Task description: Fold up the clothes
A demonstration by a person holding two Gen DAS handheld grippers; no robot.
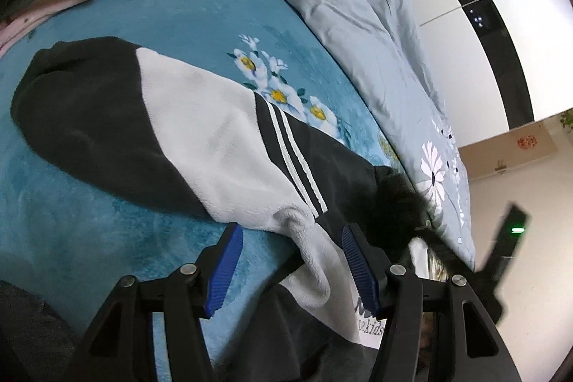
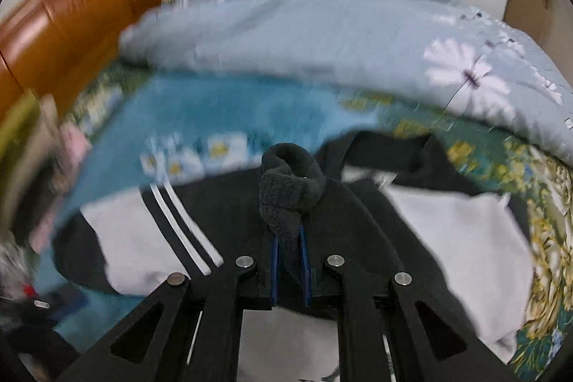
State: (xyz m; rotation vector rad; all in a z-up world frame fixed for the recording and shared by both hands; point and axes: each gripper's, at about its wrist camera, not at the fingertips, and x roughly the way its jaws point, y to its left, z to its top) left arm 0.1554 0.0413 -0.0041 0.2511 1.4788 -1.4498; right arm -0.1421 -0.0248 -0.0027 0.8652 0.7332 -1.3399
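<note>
Black-and-white top (image 1: 200, 131) lies on blue bed blanket (image 1: 107, 238). Our right gripper (image 2: 289, 260) pinches dark fuzzy cuff (image 2: 290, 188). Our left gripper (image 1: 290, 271) spread wide around white fold. We pull slow, keep sleeve flat, no bunching.

The black-and-white garment (image 1: 186, 131) is soft matt fleece, nubbly at its dark cuff (image 2: 292, 181). The teal blanket (image 1: 179, 9) looks plush; the grey quilt (image 1: 358, 6) is smooth woven cloth. Each claw has ribbed blue pads (image 1: 360, 269) on matt black plastic. The headboard (image 2: 82, 13) is glossy wood.
</note>
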